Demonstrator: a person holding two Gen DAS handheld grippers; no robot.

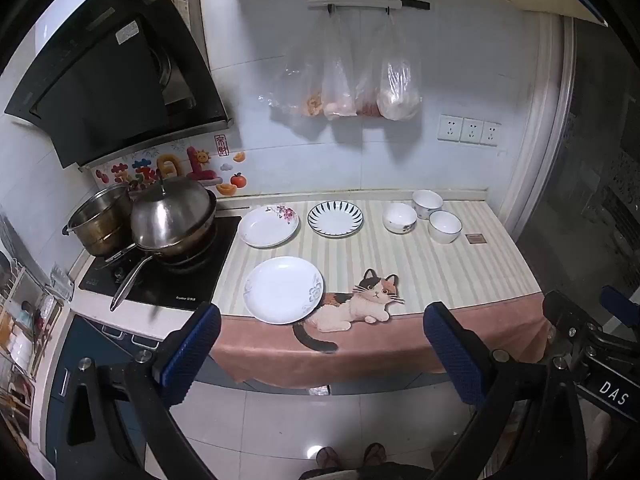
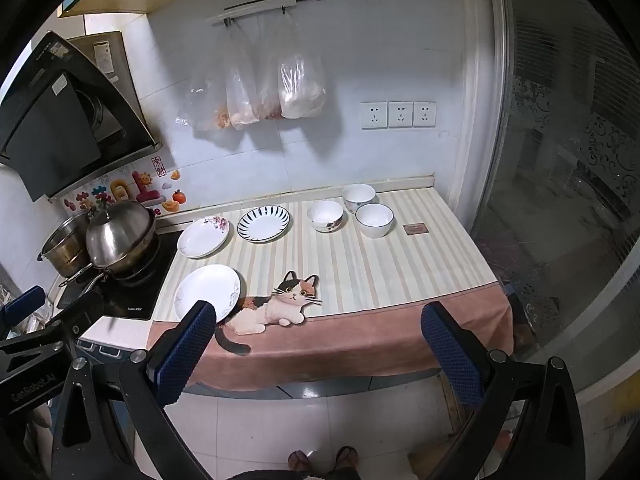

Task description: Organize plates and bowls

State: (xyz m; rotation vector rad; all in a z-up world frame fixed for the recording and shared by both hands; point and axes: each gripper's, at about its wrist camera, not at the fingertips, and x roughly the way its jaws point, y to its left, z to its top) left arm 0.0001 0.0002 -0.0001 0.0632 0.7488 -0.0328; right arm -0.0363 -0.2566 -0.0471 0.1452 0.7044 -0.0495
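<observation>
Sitting empty on the striped cloth [image 1: 400, 264], three plates [image 1: 283, 290], three bowls [image 1: 445, 227], both tongs [image 1: 320, 356] [image 2: 316, 350] spread apart, holding nothing.

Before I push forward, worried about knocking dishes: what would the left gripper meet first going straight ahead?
Probably the cloth-draped counter edge; the open left gripper hangs before it. The nearest plate lies slightly left, though depth is unclear.

Three plates and three bowls sit upright and apart on the striped counter cloth [image 1: 420, 264]. A white plate with faint blue flowers [image 1: 283, 290] lies at the front edge near the left corner. Along the back edge stand a plate with pink blossoms [image 1: 269, 225], a blue-striped plate [image 1: 335, 219], then a floral bowl [image 1: 399, 217], a blue-patterned bowl [image 1: 427, 203] and a dark-rimmed bowl [image 1: 445, 227], all empty.
</observation>
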